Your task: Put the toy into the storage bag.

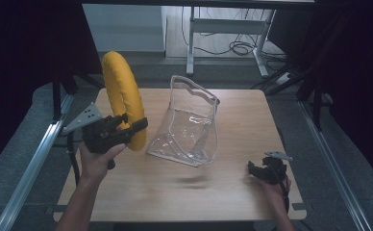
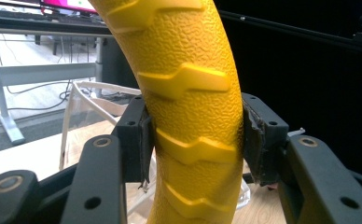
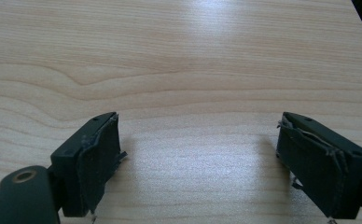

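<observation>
On the pale wooden table (image 1: 223, 192), near its middle, a clear plastic zip pouch with a pale rim (image 1: 189, 122) stands open and upright, leaning a little to the left. Just to its left the left gripper (image 1: 131, 126), held in the person's left hand (image 1: 98, 161), is clamped across a yellow rubber ring with a pebbled skin and raised zigzag tread marks (image 1: 123, 98), which rises above the table's left side; in the left gripper view the two black pads press both flanks of the ring (image 2: 193, 107), with the pouch (image 2: 88, 116) behind and to the left of it. The right gripper (image 1: 259, 169) rests low at the near right corner of the table (well apart from the pouch), its jaws spread wide over bare wood (image 3: 193, 70), with nothing between them. Beyond the far edge stand a grey desk frame (image 1: 223, 29) and loose black cables (image 1: 240, 48) on the floor. No label or writing can be read on anything.
</observation>
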